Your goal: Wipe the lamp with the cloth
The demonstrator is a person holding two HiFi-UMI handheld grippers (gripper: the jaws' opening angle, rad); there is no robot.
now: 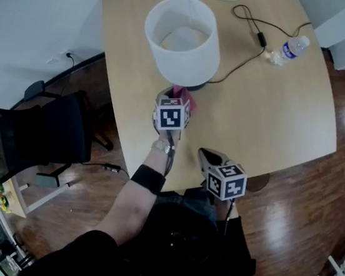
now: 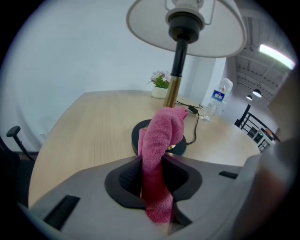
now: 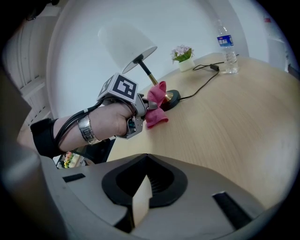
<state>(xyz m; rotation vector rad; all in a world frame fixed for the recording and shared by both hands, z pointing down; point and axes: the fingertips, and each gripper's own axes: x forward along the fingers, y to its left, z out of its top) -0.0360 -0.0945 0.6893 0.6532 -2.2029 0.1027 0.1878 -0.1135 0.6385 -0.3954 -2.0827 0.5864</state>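
The left gripper (image 2: 154, 176) had its jaws pinched on a pink cloth (image 2: 161, 136). The cloth stood up from between them in a folded roll and leaned forward toward the lamp (image 2: 177, 70). The lamp stood straight ahead of this gripper. Its dark round base (image 2: 137, 137) sat just behind the cloth's tip, though whether the two touched could not be told. The lamp's stem rose upright from the base, its long axis vertical, and the white shade (image 1: 182, 38) spread overhead. The right gripper (image 3: 140, 199) had its jaws together on nothing. It hung well back from the lamp, over the edge of the wooden table (image 1: 276, 116) nearest the person. The left hand (image 3: 105, 119) was plainly the nearer one. A short push forward looked enough to bring the cloth onto the base or stem.
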